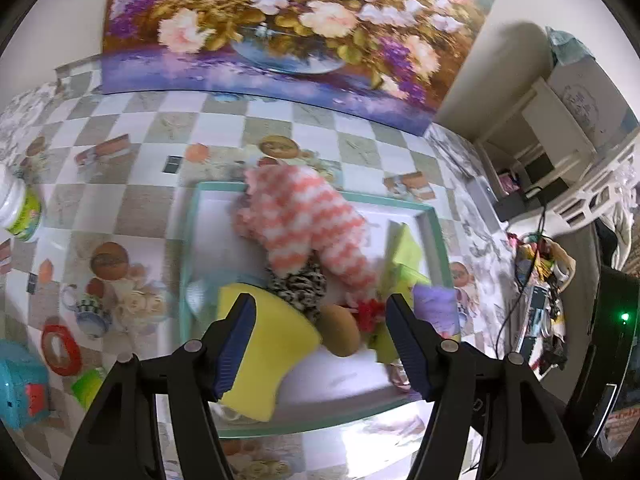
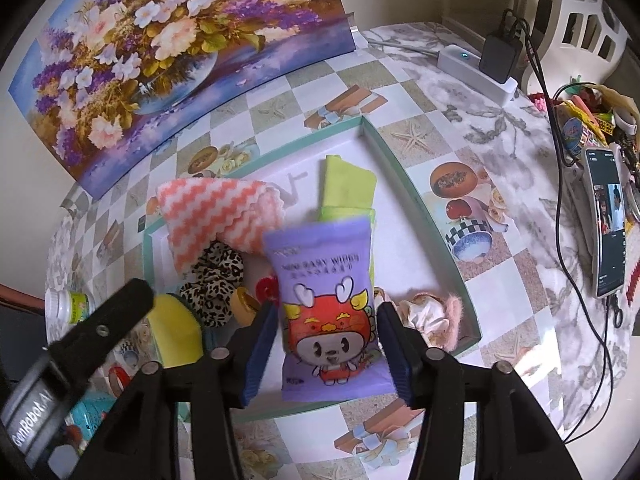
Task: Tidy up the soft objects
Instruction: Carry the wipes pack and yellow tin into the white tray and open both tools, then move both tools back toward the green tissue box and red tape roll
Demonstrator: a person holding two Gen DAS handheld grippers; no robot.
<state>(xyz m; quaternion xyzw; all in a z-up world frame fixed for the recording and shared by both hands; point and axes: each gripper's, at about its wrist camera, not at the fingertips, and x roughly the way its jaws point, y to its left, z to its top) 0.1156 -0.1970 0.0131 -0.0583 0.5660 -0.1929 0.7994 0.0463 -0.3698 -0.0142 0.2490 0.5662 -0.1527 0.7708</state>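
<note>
The purple wipes pack (image 2: 332,312), with a red cartoon figure, lies in the teal-rimmed tray (image 2: 424,200) at lower centre, between the released right gripper (image 2: 326,344). The left gripper (image 1: 320,344) is also released, its left pad beside the yellow sponge (image 1: 268,344). The checkered tablecloth (image 2: 500,380) reaches a flower painting (image 2: 160,52) at upper left.

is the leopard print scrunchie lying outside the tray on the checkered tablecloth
No, the leopard print scrunchie lies inside the teal tray, beside the pink-and-white cloth.
</note>
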